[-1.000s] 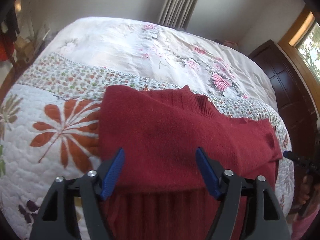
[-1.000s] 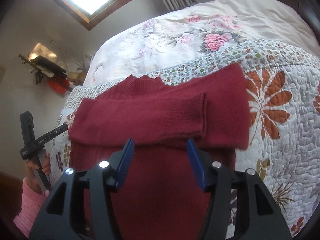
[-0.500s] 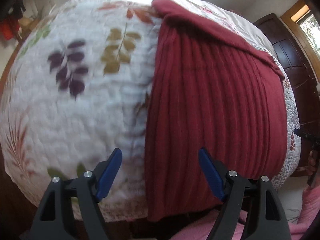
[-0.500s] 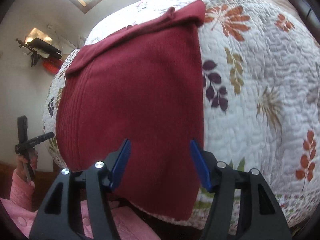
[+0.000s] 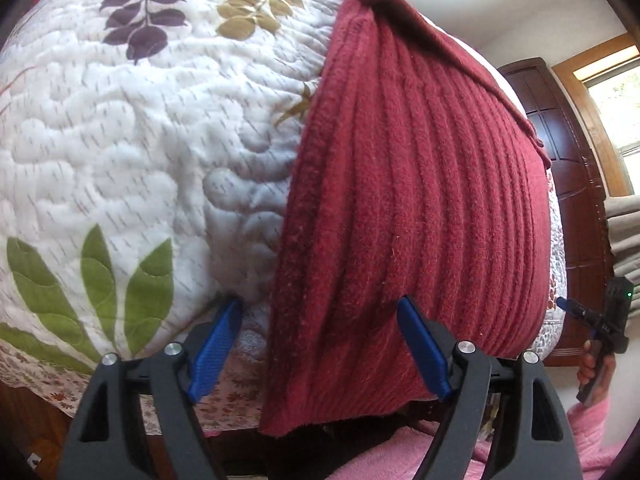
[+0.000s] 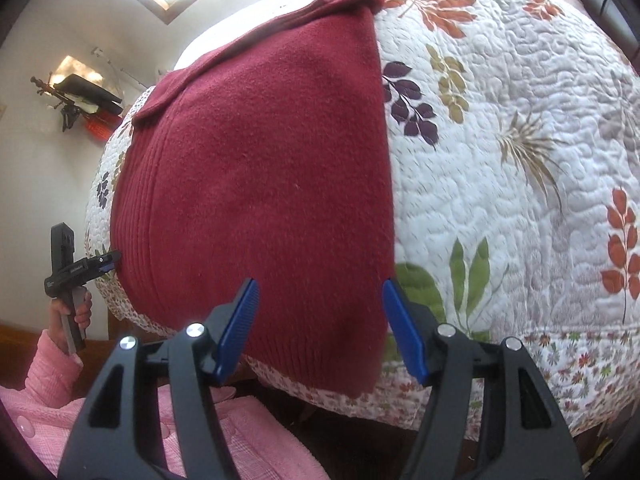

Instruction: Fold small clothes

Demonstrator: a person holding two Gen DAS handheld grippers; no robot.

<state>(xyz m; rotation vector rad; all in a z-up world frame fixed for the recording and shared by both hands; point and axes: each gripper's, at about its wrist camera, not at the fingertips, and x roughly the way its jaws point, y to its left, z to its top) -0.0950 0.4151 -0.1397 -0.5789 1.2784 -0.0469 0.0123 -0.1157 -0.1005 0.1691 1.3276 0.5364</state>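
Both claws, left (image 5: 320, 346) and right (image 6: 318, 326), released at sweater (image 5: 412, 208) hem; quilt (image 5: 140, 152) may get pinched too.

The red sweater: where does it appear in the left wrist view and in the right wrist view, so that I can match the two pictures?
Left wrist view: the red sweater fills the centre and right, its hem corner between the open left gripper fingers.
Right wrist view: it fills the centre and left, above the open right gripper.
Shared landmark: the quilt, with its purple leaf print beside the sweater.
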